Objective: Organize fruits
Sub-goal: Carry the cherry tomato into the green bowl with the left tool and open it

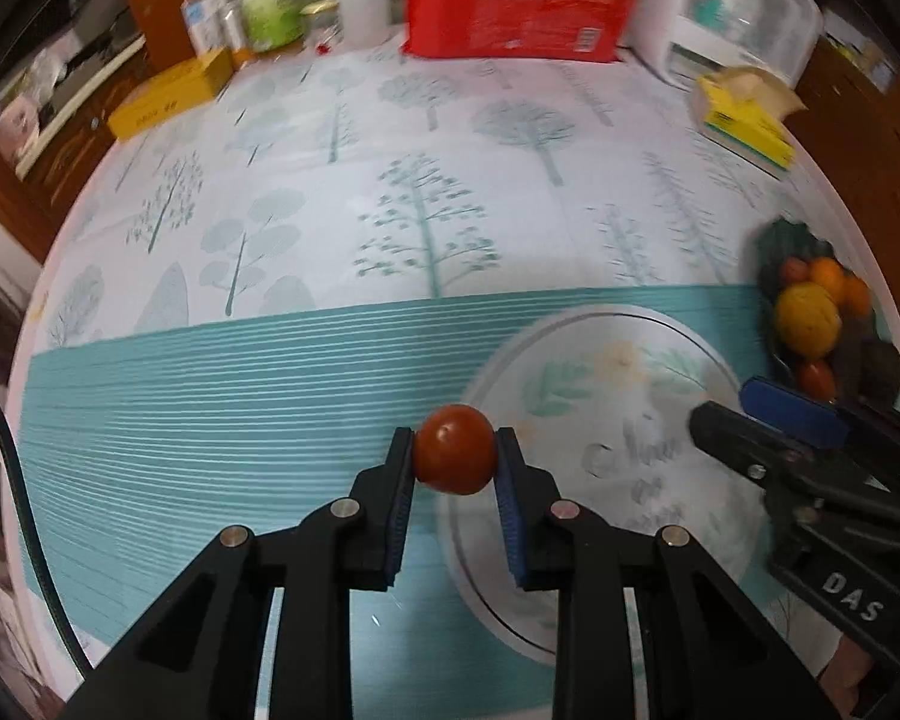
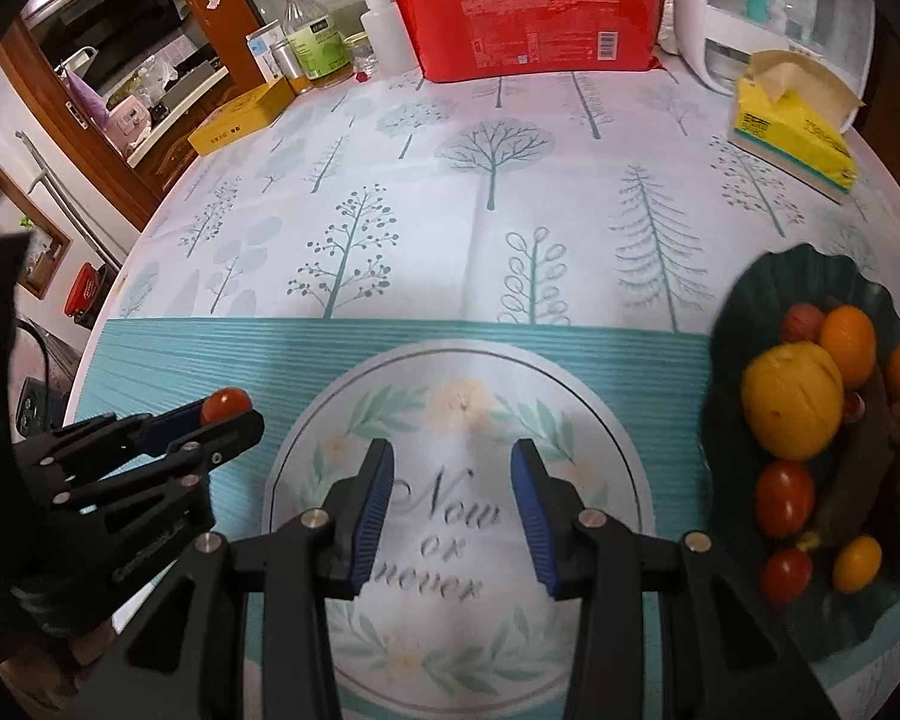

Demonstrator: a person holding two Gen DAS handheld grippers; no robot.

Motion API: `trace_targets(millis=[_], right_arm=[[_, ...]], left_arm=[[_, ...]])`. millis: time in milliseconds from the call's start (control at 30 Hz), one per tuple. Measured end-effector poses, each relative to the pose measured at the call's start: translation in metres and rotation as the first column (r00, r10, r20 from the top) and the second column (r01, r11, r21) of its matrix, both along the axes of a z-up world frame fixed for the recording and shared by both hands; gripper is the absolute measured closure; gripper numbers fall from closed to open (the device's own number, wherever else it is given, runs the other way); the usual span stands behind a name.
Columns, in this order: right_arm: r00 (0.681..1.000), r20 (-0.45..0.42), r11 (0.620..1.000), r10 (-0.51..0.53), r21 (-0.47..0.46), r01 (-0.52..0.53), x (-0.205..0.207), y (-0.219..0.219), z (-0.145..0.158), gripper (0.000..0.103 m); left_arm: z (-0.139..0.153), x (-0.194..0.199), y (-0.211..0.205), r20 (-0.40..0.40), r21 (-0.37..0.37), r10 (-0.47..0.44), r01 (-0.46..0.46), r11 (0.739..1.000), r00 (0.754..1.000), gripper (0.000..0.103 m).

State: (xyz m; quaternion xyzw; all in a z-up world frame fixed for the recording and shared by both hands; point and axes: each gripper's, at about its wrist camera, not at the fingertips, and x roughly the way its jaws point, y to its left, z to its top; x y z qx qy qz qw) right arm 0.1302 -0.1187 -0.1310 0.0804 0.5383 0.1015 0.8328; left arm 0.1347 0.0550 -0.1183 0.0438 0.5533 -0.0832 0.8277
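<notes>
Left gripper (image 1: 455, 450) pinches a small round red tomato (image 1: 455, 449) between its blue ribbed pads, above the teal striped band of the tree-print tablecloth (image 2: 426, 192). Right gripper (image 2: 451, 468) points steeply down, jaws spread, nothing between, over the round floral emblem. Dark scalloped fruit plate (image 2: 744, 300) to the right holds 1 lemon (image 2: 791, 408), oranges, tomatoes. Wood cabinets behind.

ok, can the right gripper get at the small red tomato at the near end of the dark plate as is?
Probably yes. The right gripper is open and empty, the tomato lies uncovered near the plate's edge, and only bare tablecloth lies between. A yellow tomato sits close beside it.
</notes>
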Motion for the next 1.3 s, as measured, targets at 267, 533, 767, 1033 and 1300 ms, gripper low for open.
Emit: trace_targets(millis=[267, 533, 767, 1033, 1300], right_arm=[[0.997, 0.051, 0.999, -0.053, 0.002, 0.053, -0.042, -0.035, 0.025, 0.062], [0.968, 0.132, 0.975, -0.215, -0.025, 0.220, -0.080, -0.113, 0.062, 0.062], [0.923, 0.185, 0.938, -0.338, -0.018, 0.347, -0.100, -0.186, 0.094, 0.062], [0.893, 0.269, 0.916, -0.361, -0.074, 0.393, -0.095, -0.232, 0.118, 0.062], [0.896, 0.214, 0.902, -0.390, -0.106, 0.418, -0.063, -0.255, 0.084, 0.062]], left_arm=[[0.043, -0.041, -0.064, 0.061, 0.019, -0.159, 0.158, 0.987, 0.985, 0.079], [0.082, -0.064, -0.139, 0.119, 0.036, -0.306, 0.304, 0.952, 0.945, 0.079], [0.112, -0.064, -0.206, 0.155, 0.027, -0.394, 0.394, 0.919, 0.906, 0.079], [0.124, -0.051, -0.255, 0.202, 0.037, -0.424, 0.426, 0.904, 0.883, 0.079], [0.077, -0.019, -0.282, 0.125, 0.051, -0.413, 0.409, 0.911, 0.902, 0.079]])
